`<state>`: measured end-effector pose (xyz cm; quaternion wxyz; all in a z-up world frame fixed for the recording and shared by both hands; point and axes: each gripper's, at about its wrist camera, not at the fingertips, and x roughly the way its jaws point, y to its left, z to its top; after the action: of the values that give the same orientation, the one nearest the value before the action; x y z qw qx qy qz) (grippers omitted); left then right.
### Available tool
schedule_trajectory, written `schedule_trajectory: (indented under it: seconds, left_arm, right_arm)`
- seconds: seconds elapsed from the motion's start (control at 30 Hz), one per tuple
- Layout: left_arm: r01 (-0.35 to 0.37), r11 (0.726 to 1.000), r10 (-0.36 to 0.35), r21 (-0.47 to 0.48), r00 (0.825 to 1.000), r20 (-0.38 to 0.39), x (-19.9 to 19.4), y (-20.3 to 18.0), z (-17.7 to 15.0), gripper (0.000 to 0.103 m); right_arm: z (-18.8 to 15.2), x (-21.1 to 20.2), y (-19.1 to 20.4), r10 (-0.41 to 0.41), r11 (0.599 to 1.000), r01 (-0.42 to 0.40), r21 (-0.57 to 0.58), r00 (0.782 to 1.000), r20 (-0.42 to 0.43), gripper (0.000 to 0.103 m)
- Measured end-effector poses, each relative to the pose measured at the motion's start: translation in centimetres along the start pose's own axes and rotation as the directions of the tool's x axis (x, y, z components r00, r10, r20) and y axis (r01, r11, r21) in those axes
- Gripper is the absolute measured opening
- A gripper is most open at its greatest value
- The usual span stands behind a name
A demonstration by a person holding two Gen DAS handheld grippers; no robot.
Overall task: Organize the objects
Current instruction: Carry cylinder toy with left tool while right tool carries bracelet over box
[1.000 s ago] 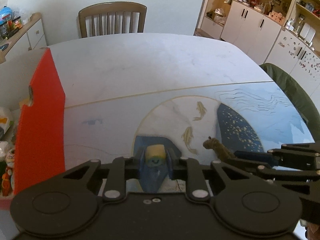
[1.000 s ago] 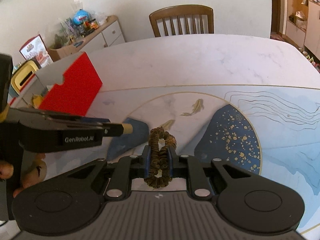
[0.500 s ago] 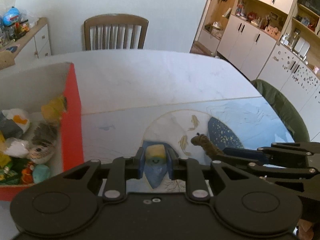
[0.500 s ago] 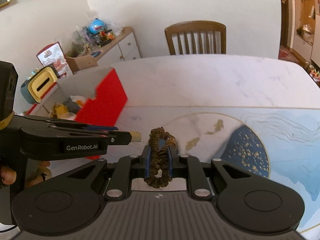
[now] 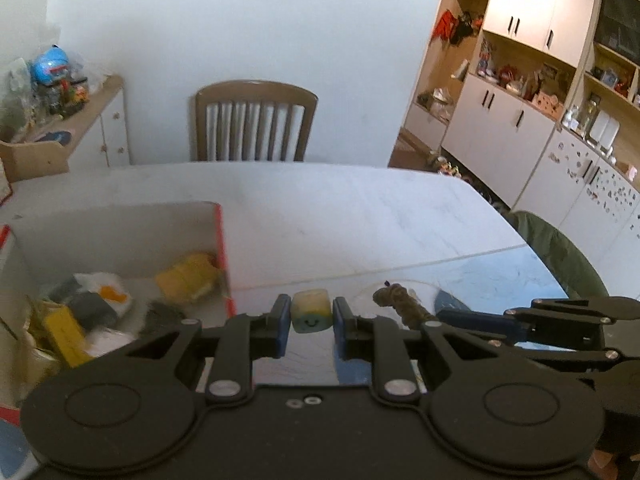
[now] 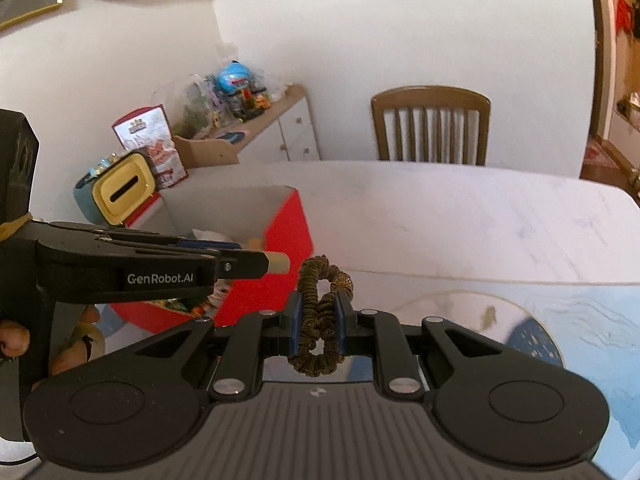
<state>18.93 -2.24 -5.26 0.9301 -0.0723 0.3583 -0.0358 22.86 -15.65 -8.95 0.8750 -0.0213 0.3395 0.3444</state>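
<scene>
Left gripper (image 5: 308, 322) clamps a small yellow-and-blue smiley cube (image 5: 311, 311) between its fingertips, above the table; the open red cardboard box (image 5: 222, 248) lies at its 10 o'clock. Right gripper (image 6: 319, 317) pinches a brown fabric scrunchie (image 6: 320, 312); the box sits at its 10 o'clock.

A plain white wall (image 5: 248, 32) stands behind a brown wooden slat-back chair (image 5: 256, 120) pushed up to a white marble-look table (image 5: 340, 216). To the left is a low white sideboard with a wooden top (image 6: 280, 120), cluttered with toys. To the right, tall white cabinets with open wooden shelves (image 5: 528, 60) line the room.
</scene>
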Motion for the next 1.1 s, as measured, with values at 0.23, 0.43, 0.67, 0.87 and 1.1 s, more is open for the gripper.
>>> schedule_trajectory:
  seconds: [0.23, 0.43, 0.67, 0.87, 1.1]
  left_arm:
    - [-0.028, 1.000, 0.028, -0.010, 0.999, 0.037, -1.9, 2.8, 0.8, 0.020]
    - [-0.055, 0.998, 0.056, -0.030, 0.998, 0.034, -2.7, 5.9, 1.1, 0.020]
    - [-0.086, 0.995, 0.088, -0.052, 0.996, 0.028, -3.3, 9.4, 1.2, 0.020]
    - [-0.103, 0.992, 0.104, -0.074, 0.995, 0.001, -2.9, 12.2, 0.9, 0.020]
    - [-0.126, 0.988, 0.123, -0.093, 0.991, -0.044, -2.0, 15.0, -0.1, 0.020]
  right_arm:
    - [1.9, 0.9, 3.6, 0.025, 0.998, -0.024, -0.050, 1.000, 0.016, 0.017]
    - [3.3, 2.3, 6.7, 0.047, 0.995, -0.045, -0.094, 0.999, 0.017, 0.017]
    - [4.5, 5.1, 9.2, 0.069, 0.991, -0.069, -0.116, 0.998, -0.007, 0.017]
    - [4.6, 8.2, 10.2, 0.045, 0.993, -0.050, -0.110, 0.998, -0.050, 0.017]
    - [4.1, 11.4, 11.2, 0.023, 0.993, -0.034, -0.116, 0.995, -0.097, 0.017]
